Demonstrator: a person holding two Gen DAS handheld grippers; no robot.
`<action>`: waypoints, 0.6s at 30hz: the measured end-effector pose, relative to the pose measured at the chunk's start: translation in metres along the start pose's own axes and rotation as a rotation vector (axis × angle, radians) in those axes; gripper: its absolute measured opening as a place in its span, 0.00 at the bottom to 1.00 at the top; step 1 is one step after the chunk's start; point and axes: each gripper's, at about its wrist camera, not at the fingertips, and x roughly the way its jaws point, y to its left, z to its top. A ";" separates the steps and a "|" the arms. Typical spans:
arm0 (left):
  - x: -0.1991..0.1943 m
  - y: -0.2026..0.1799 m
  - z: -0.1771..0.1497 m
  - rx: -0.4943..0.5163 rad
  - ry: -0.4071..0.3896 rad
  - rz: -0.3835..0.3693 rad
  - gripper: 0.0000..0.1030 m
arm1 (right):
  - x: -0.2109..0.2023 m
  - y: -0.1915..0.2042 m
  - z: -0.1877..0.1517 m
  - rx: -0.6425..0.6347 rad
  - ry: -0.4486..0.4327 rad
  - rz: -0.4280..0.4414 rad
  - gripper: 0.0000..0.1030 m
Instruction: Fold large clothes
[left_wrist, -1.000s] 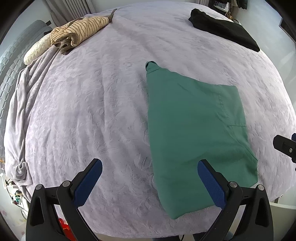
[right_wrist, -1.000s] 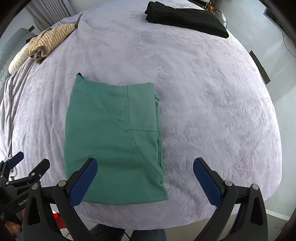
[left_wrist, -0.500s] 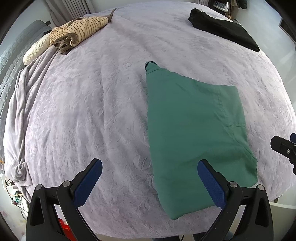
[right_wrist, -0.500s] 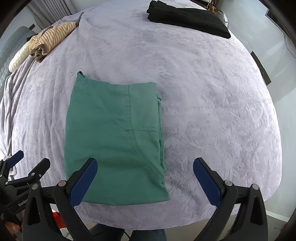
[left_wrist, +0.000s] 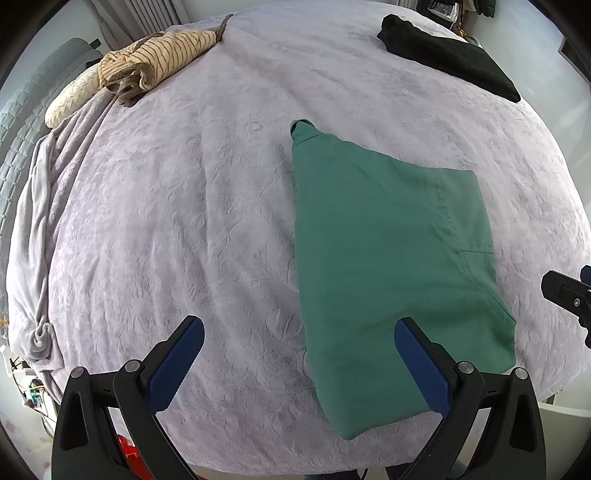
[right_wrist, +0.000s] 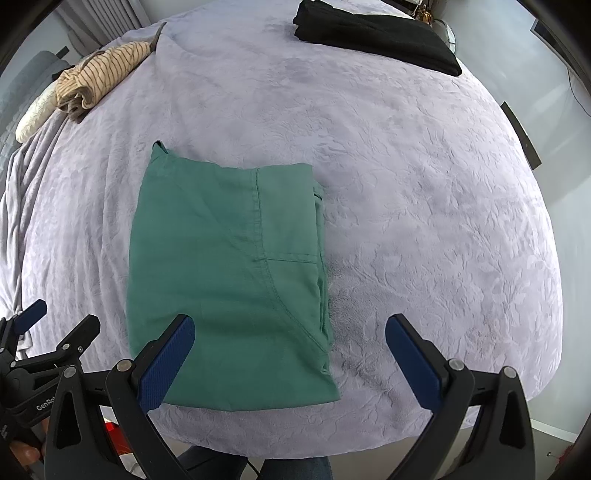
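Nothing moved, folded green garment (right_wrist: 225, 273), left hand-held gripper (right_wrist: 55, 325) reads "GenRo"

A folded green garment (left_wrist: 391, 266) lies flat on the bed (left_wrist: 192, 206). The left tool (left_wrist: 299, 354) hangs open above its near left edge. Beyond the garment, a striped bundle (left_wrist: 159, 59) sits far left and black clothing (left_wrist: 447, 55) far right.

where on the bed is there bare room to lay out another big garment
Widest bare stretch: right of the green folded garment, below the black clothes. Another lies between the green garment and the striped bundle. The far corners are crowded.
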 end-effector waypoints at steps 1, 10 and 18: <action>0.000 0.000 0.000 0.000 0.000 0.000 1.00 | 0.000 0.000 0.000 0.000 0.000 0.000 1.00; -0.001 0.000 0.001 0.003 -0.001 0.000 1.00 | 0.001 0.000 0.002 -0.006 0.001 0.001 1.00; 0.003 0.003 -0.002 -0.008 0.006 -0.001 1.00 | 0.002 -0.001 0.001 -0.005 0.002 0.002 1.00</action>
